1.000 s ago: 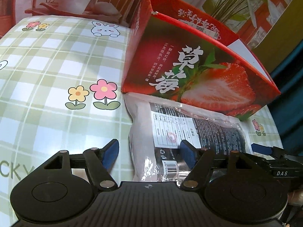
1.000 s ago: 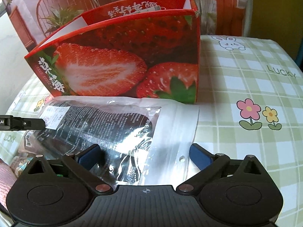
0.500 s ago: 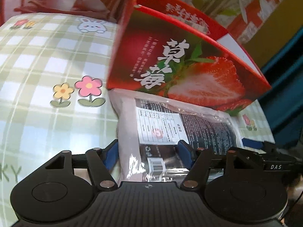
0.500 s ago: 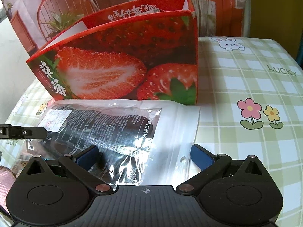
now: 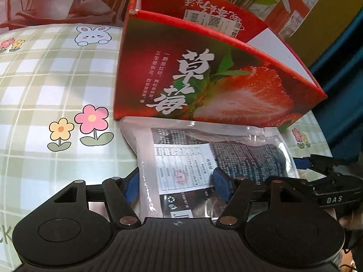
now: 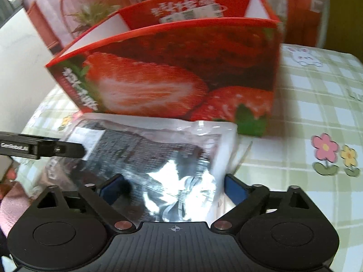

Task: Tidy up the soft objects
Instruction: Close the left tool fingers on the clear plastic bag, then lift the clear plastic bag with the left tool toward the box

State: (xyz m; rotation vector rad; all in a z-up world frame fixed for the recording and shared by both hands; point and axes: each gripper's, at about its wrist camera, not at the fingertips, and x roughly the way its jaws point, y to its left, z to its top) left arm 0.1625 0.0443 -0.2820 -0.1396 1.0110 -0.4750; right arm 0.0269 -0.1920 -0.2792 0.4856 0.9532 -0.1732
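Left tool [image 5: 177, 185] straddles pouch [image 5: 204, 158] — lengthwise along box [image 5: 204, 79].

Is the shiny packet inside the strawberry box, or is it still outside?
Outside. The packet lies flat on the checked tablecloth, in front of the strawberry box, with its far edge against the box's front wall.

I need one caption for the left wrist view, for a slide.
Left gripper straddles one end of a clear plastic pouch lying before an open strawberry box on a checked tablecloth.
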